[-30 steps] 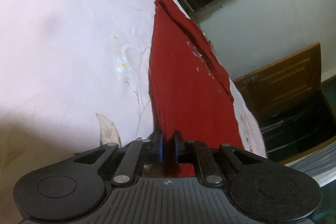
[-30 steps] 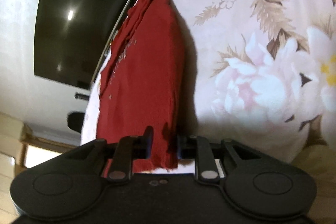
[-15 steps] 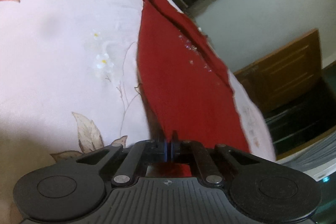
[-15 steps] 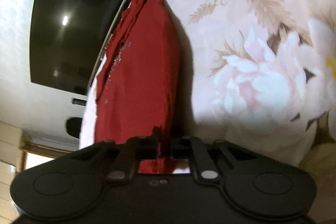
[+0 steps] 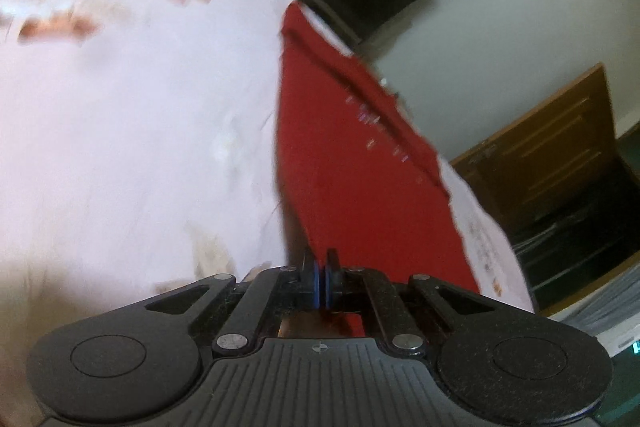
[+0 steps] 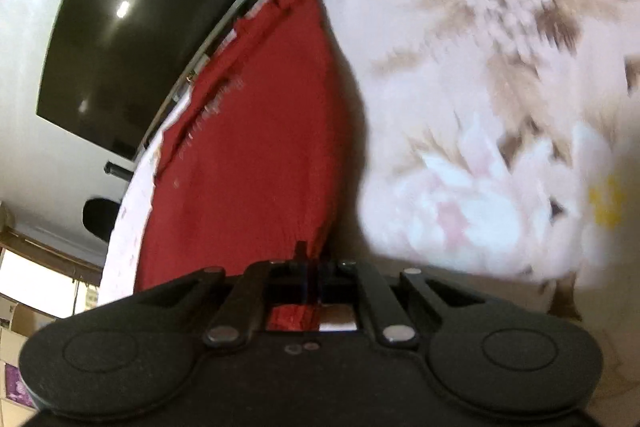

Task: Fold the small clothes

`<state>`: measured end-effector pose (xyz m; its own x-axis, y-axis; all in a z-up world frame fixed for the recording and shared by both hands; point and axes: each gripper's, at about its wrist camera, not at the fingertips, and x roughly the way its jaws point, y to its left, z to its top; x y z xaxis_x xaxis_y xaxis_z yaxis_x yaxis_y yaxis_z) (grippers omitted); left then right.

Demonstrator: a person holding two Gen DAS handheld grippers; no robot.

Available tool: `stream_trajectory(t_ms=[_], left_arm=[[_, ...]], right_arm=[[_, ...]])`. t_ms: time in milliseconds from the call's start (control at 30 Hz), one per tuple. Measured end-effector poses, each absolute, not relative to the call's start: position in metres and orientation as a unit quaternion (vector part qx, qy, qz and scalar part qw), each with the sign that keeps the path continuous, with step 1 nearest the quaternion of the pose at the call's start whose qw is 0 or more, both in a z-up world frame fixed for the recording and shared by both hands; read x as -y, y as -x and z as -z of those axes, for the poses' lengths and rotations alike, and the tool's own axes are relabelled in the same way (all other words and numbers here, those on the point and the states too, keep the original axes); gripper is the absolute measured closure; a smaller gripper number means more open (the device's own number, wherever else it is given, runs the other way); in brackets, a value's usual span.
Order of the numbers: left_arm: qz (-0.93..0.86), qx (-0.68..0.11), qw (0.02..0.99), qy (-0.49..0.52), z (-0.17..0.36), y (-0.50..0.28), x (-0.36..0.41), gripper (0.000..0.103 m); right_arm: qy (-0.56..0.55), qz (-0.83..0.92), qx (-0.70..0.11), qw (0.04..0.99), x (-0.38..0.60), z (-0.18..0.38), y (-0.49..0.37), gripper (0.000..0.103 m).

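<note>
A small red garment with a few sparkly specks lies stretched along the edge of a floral bedsheet. My left gripper is shut on the garment's near corner, with its blue pads pressed together on the cloth. In the right wrist view the same red garment runs away from me. My right gripper is shut on its near edge, and red cloth bunches below the jaws. The near edge looks slightly raised off the sheet. Both views are blurred.
The pale sheet with big flower prints covers the bed. A dark TV screen hangs on the wall beyond the bed's edge. A wooden cabinet stands lower right in the left wrist view. Boxes sit on the floor.
Both grippers have shut on the near edge of the red garment. The left one has risen a little with the cloth, and both wrists have rolled slightly.
</note>
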<state>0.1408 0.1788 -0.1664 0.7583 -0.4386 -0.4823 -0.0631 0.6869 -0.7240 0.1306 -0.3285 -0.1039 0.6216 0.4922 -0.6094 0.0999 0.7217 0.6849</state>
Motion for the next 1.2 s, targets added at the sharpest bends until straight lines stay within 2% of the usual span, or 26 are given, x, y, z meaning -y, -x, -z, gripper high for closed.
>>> stream_trajectory(t_ms=[167, 367, 633, 867, 1200], left_arm=[[0.136, -0.28, 0.875, 0.371, 0.119, -0.168, -0.187, 0.101], [0.158, -0.233, 0.89, 0.358, 0.06, -0.223, -0.193, 0.101], [0.155, -0.217, 0.905, 0.331, 0.004, -0.325, -0.198, 0.101], [0.135, -0.247, 0.91, 0.305, 0.016, -0.445, -0.193, 0.101], [0.094, -0.317, 0.89, 0.314, 0.104, -0.552, -0.184, 0.101]], right_arm=[[-0.328, -0.141, -0.37, 0.858, 0.321, 0.058, -0.145, 0.099], [-0.286, -0.163, -0.322, 0.888, 0.317, -0.006, -0.202, 0.099], [-0.241, -0.179, -0.289, 0.909, 0.304, -0.068, -0.299, 0.099], [-0.251, -0.184, -0.304, 0.901, 0.309, -0.043, -0.411, 0.099], [-0.305, -0.172, -0.37, 0.861, 0.324, 0.06, -0.529, 0.099]])
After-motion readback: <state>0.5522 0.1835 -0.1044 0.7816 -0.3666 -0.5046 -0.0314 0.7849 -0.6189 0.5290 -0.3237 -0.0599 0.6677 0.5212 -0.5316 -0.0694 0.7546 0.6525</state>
